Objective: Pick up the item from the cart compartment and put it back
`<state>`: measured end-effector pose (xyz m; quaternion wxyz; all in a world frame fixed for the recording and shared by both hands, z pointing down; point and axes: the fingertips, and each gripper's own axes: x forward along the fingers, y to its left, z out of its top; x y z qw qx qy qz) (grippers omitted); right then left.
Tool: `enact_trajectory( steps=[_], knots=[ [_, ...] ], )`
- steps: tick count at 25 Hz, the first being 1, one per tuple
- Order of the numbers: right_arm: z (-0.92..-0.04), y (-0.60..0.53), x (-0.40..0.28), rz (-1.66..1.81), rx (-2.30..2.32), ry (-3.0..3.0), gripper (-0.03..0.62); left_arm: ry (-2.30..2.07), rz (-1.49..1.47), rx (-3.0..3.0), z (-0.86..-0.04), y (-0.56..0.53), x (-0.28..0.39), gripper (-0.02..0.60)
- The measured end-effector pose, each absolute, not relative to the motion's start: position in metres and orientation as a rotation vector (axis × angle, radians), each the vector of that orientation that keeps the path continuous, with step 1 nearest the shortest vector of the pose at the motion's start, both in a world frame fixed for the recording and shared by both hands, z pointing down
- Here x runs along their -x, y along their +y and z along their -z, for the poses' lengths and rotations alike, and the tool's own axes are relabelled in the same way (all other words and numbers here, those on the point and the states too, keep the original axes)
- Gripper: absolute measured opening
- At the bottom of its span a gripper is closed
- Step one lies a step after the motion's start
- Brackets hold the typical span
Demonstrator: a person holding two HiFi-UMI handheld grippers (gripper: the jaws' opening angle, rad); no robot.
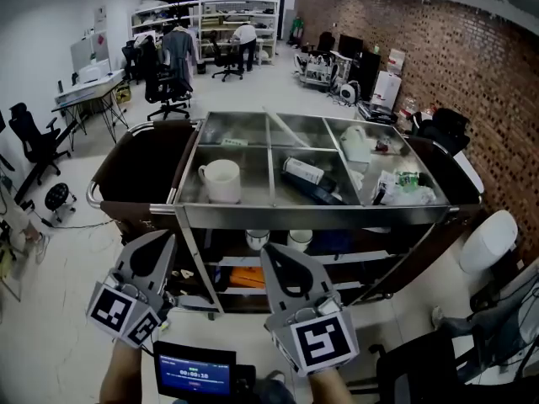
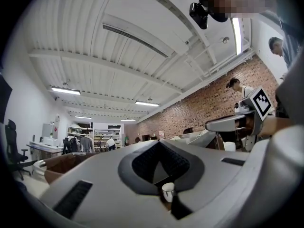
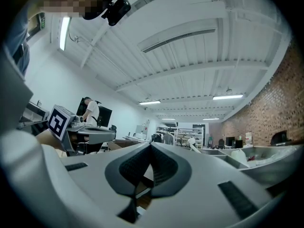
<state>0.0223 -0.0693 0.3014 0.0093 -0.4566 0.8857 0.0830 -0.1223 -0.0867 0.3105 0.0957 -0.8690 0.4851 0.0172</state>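
The steel cart (image 1: 312, 217) has its top split into several compartments. A white mug (image 1: 221, 180) stands in the front left one. A dark bottle with a white label (image 1: 307, 179) lies in the front middle one. My left gripper (image 1: 167, 239) and right gripper (image 1: 269, 251) hang low in front of the cart, below its rim, both shut and empty. In the left gripper view the jaws (image 2: 159, 142) meet at the tip, and a white cup (image 2: 167, 192) shows through the gap below. In the right gripper view the jaws (image 3: 151, 146) are pressed together with nothing between them.
A white jug (image 1: 354, 144) and a crumpled plastic bag (image 1: 404, 189) fill the right compartments. Two cups (image 1: 258, 239) stand on the cart's lower shelf by an orange item (image 1: 246, 278). A brown side bag (image 1: 139, 171) hangs at the left. Office chairs and desks stand behind.
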Motion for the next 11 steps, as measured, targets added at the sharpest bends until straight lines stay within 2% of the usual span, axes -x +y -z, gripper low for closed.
enact_trajectory(
  steps=[11],
  knots=[
    [-0.3056,-0.0643,-0.0226,-0.25,1.42,2.777,0.0,1.43,-0.037,2.581,-0.3123,-0.0799,0.1188,0.005]
  ],
)
